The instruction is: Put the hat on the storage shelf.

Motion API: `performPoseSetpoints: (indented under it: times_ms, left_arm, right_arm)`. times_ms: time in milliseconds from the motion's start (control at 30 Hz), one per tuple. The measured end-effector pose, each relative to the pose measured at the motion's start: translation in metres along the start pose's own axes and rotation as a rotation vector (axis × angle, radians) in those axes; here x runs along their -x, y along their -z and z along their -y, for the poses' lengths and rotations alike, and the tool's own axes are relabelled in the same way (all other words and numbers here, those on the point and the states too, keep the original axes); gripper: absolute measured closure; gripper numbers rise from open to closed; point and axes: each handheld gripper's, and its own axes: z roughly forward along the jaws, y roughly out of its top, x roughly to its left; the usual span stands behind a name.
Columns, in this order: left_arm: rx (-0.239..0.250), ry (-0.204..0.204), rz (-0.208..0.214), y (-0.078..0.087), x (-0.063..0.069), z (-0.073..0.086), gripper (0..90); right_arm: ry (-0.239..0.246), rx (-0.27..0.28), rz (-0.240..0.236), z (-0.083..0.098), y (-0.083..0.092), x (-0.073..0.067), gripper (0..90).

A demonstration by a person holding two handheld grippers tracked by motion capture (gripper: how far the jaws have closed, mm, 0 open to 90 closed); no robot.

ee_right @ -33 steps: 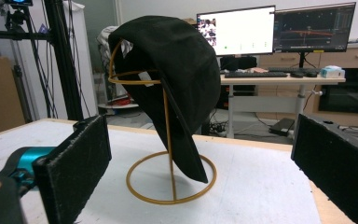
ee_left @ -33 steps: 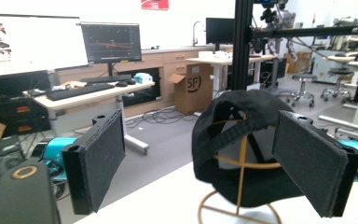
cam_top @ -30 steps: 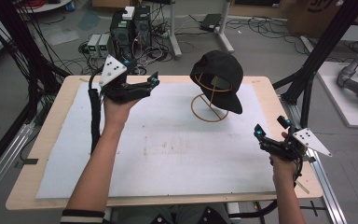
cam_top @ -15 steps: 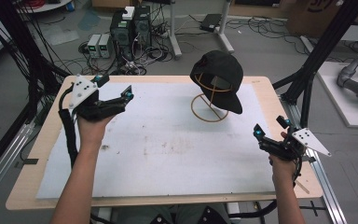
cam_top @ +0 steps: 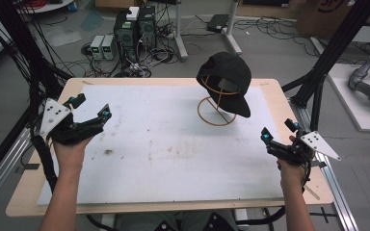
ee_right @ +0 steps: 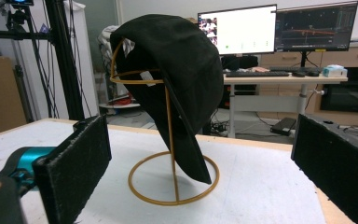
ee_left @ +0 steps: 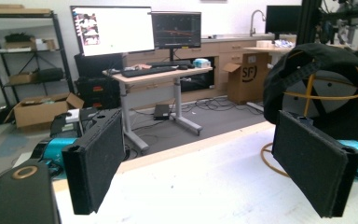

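White table mat (cam_top: 173, 144) bears a cap (cam_top: 226, 77) on wire stand (cam_top: 217, 113).

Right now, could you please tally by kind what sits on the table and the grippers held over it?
Black cap: 1
Gold wire stand: 1
Grippers, left and right, jaws open: 2
Total: 4

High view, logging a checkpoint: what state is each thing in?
Black cap: hung on its stand, tilted, brim down.
Gold wire stand: upright on the table.
Left gripper: jaws open, holding nothing.
Right gripper: jaws open, holding nothing.
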Motion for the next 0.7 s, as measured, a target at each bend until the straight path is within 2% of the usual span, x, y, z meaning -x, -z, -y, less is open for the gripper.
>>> performPoseSetpoints:
  times_ms: [133, 267, 433, 700]
  left_arm:
    - [-0.002, -0.011, -0.031, 0.008, -0.003, 0.012, 17.6]
    - [-0.017, 0.008, -0.046, 0.014, -0.009, 0.023, 17.6]
    - [-0.006, 0.018, -0.062, 0.021, -0.015, 0.032, 17.5]
    - [0.01, 0.014, -0.048, 0.023, -0.018, 0.047, 17.4]
  right_arm:
    - [0.007, 0.002, -0.002, 0.0, -0.001, -0.001, 4.2]
    - [0.009, 0.008, -0.005, -0.001, -0.001, -0.001, 4.2]
    - [0.006, 0.005, -0.004, -0.001, -0.001, -0.001, 4.2]
    - [0.005, 0.002, -0.003, 0.001, 0.0, -0.001, 4.2]
